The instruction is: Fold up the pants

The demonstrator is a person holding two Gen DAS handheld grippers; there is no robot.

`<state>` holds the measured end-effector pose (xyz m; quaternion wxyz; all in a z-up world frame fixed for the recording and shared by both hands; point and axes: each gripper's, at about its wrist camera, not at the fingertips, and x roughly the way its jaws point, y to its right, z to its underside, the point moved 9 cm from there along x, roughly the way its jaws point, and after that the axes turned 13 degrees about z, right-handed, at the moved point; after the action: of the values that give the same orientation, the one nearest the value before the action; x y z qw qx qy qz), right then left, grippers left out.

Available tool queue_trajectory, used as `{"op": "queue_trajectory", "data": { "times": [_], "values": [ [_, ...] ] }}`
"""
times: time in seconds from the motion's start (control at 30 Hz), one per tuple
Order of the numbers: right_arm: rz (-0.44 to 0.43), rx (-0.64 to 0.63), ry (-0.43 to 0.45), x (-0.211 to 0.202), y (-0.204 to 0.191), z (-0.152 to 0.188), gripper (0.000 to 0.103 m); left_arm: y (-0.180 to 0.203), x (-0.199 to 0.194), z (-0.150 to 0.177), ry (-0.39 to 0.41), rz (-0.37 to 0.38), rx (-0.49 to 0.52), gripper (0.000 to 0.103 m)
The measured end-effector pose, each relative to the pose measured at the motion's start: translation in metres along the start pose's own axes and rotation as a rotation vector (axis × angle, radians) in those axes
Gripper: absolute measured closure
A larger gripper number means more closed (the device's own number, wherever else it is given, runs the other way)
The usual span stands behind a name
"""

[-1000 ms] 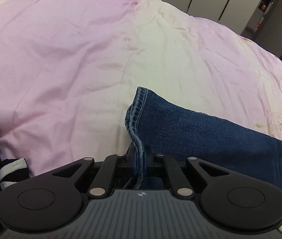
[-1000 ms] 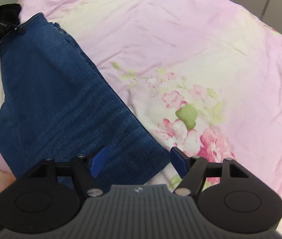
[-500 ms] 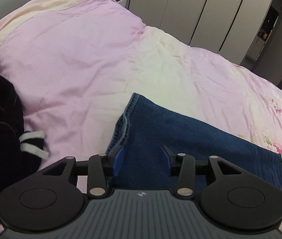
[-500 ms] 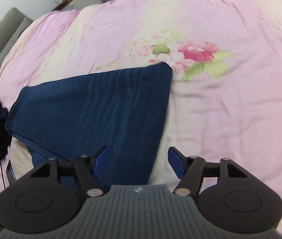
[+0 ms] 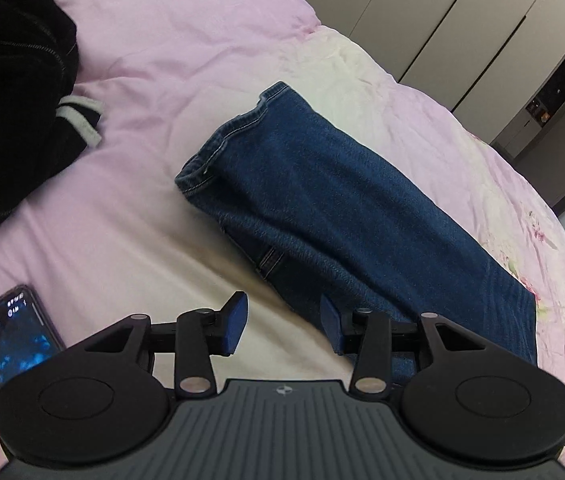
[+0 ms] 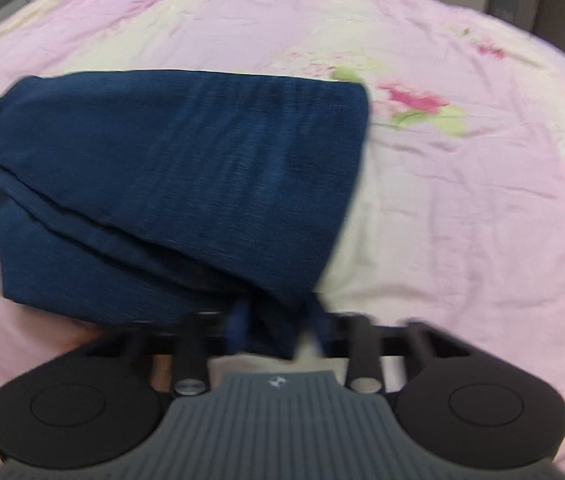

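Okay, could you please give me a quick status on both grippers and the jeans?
Left gripper open, empty, at jeans edge. Right gripper open, denim between fingers, blurred. Jeans folded on bedspread. Phone and black garment nearby.

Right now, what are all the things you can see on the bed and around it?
jeans: one pair, dark blue, folded, lying in the middle of the bed
bedcover: one, pink and cream with flowers, under everything
dark clothing: one pile, black with a white cuff, at the bed's left side
phone: one, dark with a lit screen, near the left claw
wardrobe doors: several, pale grey, behind the bed
left claw: one, black with blue pads, open, next to the jeans
right claw: one, black with blue pads, blurred, open around the jeans' near edge
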<state>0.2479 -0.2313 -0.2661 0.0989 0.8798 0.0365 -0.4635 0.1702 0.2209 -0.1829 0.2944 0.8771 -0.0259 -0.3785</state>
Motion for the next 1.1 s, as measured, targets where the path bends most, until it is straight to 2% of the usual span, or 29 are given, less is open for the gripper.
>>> {"op": "queue_trajectory", "data": {
  "times": [0.1, 0.23, 0.33, 0.43, 0.5, 0.73, 0.87, 0.97, 1.07, 1.1],
  "values": [
    [-0.073, 0.116, -0.076, 0.010, 0.017, 0.007, 0.102, -0.004, -0.003, 0.000, 0.018, -0.010, -0.015, 0.054],
    [-0.088, 0.119, -0.096, 0.005, 0.021, 0.011, 0.102, 0.004, -0.011, -0.007, 0.054, -0.020, 0.015, 0.054],
    [-0.133, 0.171, -0.118, -0.006, 0.031, 0.010, 0.099, 0.021, -0.008, -0.014, 0.061, -0.014, 0.089, 0.054],
    [-0.153, 0.199, -0.099, -0.017, 0.040, 0.000, 0.087, 0.046, 0.006, -0.020, 0.042, -0.003, 0.198, 0.055],
    [-0.164, 0.235, -0.072, -0.023, 0.047, -0.013, 0.068, 0.064, 0.019, -0.022, 0.010, 0.012, 0.285, 0.057],
    [-0.240, 0.363, -0.096, 0.003, 0.052, -0.044, 0.067, 0.125, 0.076, -0.001, -0.161, 0.065, 0.648, 0.068],
    [-0.276, 0.413, -0.138, 0.024, 0.047, -0.047, 0.065, 0.132, 0.108, 0.023, -0.306, 0.098, 0.750, 0.078],
    [-0.297, 0.442, -0.155, 0.036, 0.046, -0.047, 0.063, 0.128, 0.125, 0.037, -0.394, 0.089, 0.832, 0.079],
    [-0.329, 0.470, -0.176, 0.049, 0.047, -0.046, 0.064, 0.123, 0.136, 0.045, -0.472, 0.094, 0.849, 0.083],
    [-0.339, 0.479, -0.181, 0.054, 0.047, -0.046, 0.064, 0.124, 0.138, 0.049, -0.493, 0.092, 0.889, 0.084]
  ]
}}
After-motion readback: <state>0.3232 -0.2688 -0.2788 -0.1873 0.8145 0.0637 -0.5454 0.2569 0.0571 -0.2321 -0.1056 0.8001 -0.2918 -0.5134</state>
